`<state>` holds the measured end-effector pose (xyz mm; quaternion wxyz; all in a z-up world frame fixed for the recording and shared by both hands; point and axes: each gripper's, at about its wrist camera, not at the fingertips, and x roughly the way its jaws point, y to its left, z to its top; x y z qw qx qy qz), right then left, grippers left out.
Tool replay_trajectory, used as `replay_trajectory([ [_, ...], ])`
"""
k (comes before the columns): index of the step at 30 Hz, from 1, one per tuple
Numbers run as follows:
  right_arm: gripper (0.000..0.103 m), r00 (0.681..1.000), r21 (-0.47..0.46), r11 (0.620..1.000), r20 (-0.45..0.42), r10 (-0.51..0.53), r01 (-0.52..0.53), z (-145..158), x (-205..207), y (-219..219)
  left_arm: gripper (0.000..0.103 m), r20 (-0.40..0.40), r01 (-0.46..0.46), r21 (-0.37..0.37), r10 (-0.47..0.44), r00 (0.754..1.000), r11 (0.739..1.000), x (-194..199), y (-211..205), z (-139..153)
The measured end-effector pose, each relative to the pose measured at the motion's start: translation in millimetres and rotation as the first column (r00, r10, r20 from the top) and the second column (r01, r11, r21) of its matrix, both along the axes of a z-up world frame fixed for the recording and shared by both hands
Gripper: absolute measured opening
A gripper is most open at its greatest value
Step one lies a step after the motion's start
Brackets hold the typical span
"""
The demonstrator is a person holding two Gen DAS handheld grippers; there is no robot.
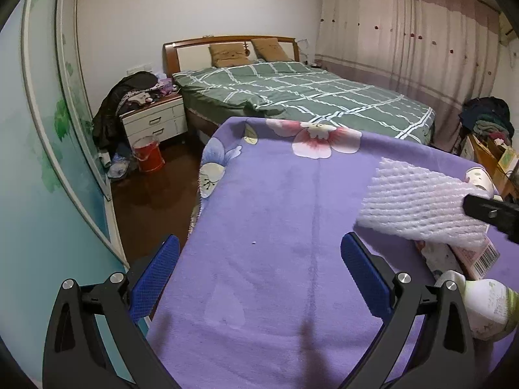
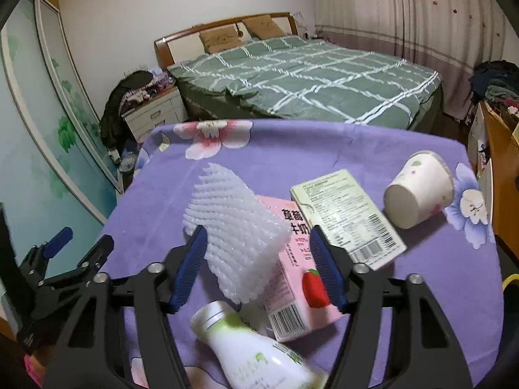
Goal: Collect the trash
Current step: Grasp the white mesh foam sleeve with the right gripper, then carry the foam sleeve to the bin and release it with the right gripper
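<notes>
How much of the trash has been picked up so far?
None looks collected yet. The right gripper straddles the white foam net, not yet pinching it. The pink carton, green carton, paper cup and white bottle still lie on the purple cloth. The left gripper is open and empty.

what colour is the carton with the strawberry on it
Pink, with a red strawberry and a barcode; the carton shows best in the right wrist view.
</notes>
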<state>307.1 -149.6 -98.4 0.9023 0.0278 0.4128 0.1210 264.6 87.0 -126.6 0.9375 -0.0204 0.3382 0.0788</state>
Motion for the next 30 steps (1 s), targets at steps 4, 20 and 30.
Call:
replay_trajectory([
  [4,0.014,1.000,0.024,1.000,0.018,0.014,-0.014,3.9,-11.7,-0.3,0.098,0.000,0.008,-0.019,-0.008,1.000,1.000,-1.6,-1.8,-1.3],
  [20,0.014,0.922,0.091,0.941,0.190,-0.338,0.327,46.0,-115.9,-155.3,0.098,0.021,0.084,-0.003,-0.084,0.996,0.996,-11.1,-22.3,-0.3],
  [30,0.014,0.751,-0.037,0.758,0.174,-0.636,0.651,22.3,-177.5,-300.7,0.098,0.030,0.095,0.018,-0.095,0.995,0.995,-15.7,-28.4,2.0],
])
